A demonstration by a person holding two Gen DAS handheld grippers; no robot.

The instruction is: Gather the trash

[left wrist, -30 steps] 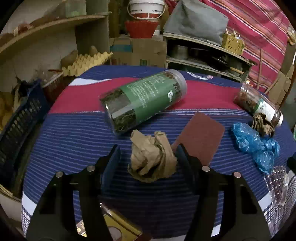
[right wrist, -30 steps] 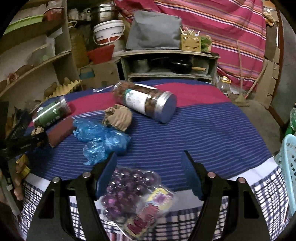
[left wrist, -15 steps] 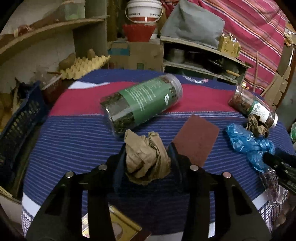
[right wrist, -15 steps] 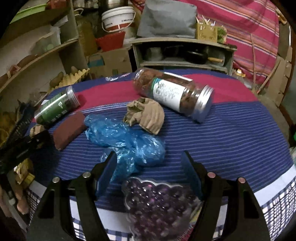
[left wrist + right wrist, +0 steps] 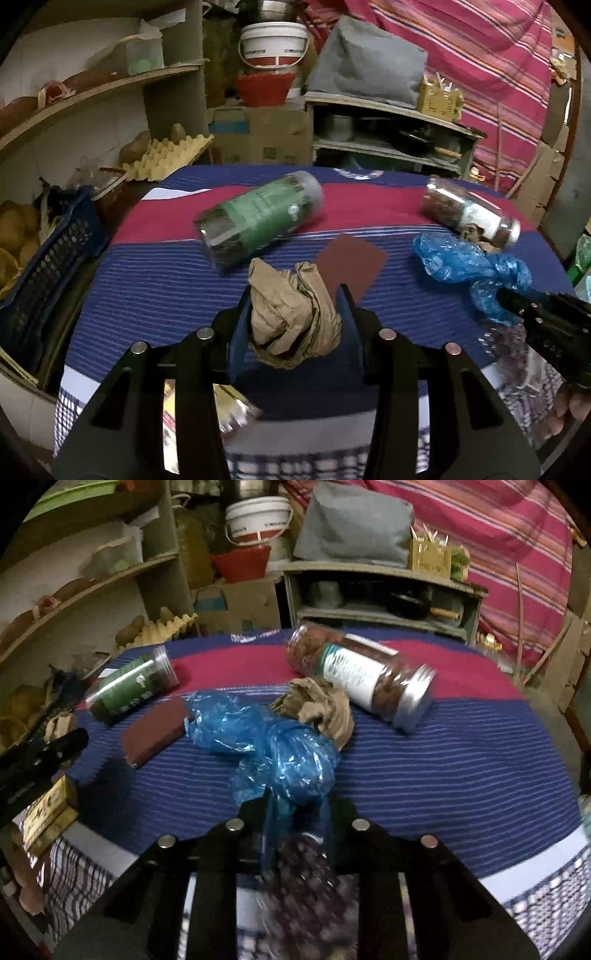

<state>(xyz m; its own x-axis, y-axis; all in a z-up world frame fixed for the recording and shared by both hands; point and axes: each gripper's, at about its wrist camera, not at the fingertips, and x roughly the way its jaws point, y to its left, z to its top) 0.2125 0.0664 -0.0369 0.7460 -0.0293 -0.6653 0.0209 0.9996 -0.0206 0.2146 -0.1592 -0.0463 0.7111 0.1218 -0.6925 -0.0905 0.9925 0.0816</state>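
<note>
Both pickups look made but nothing is binned: the left gripper (image 5: 293, 314) pinches the crumpled brown paper ball (image 5: 291, 314) near the cloth's near edge, the right gripper (image 5: 295, 812), having just closed, pinches the crinkled blue plastic bag (image 5: 266, 746), and 1 more brown paper wad (image 5: 317, 709) lies farther off.

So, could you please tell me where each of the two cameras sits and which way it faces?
Left wrist: on the left claw, looking down along its fingers at the table; it grips a crumpled brown paper; the right claw shows at the right edge.
Right wrist: on the right claw, closed on the blue plastic bag; the left claw shows at the left edge.
Shared: green jar, brown pad.
</note>
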